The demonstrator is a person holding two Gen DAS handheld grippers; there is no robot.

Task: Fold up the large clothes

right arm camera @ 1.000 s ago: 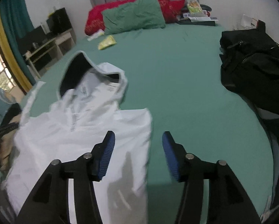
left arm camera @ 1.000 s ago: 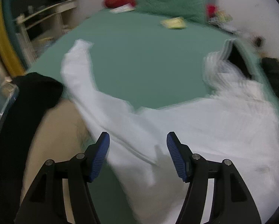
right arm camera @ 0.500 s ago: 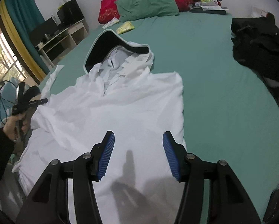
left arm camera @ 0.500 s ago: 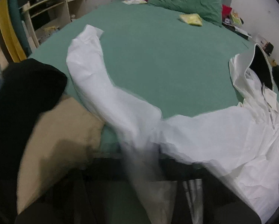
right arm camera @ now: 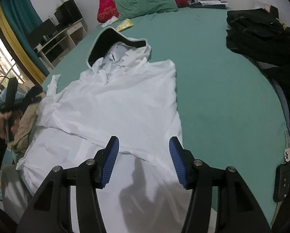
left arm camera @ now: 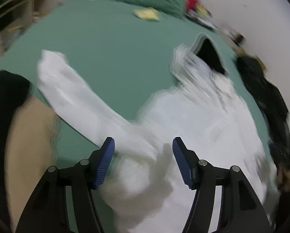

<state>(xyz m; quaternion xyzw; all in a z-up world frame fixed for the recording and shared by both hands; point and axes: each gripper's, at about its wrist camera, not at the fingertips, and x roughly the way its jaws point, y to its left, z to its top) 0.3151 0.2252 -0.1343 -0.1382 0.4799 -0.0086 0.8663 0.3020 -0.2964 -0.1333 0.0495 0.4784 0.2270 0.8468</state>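
While half a sec ago the left tongs' fingers were lost in blur over the sleeve, they now show clear again, so notes:

Change: left tongs [left arm camera: 143, 162] back w/ jaws apart, nothing between them; sleeve [left arm camera: 83, 104] lies loose on the bed [left arm camera: 116, 44], stretched out to the left away from the body. View smeared, so tongs look mid-swing.
Meaning: sleeve prob. just let go or regrip missed; it's not folded in yet, so fold looks early.
Hoodie [right arm camera: 114, 104]: white, spread face up on green bed, hood [right arm camera: 114, 42] toward the pillows [right arm camera: 145, 2], right side edge looks tucked straight.
Left tongs vs hoodie: over the sleeve's shoulder end, not touching as far as I can tell.
Right tongs [right arm camera: 144, 163]: jaws wide, empty, hovering above the hem area, shadow on cloth below.
Nearby: black clothes [right arm camera: 261, 31] at right, well apart from hoodie.
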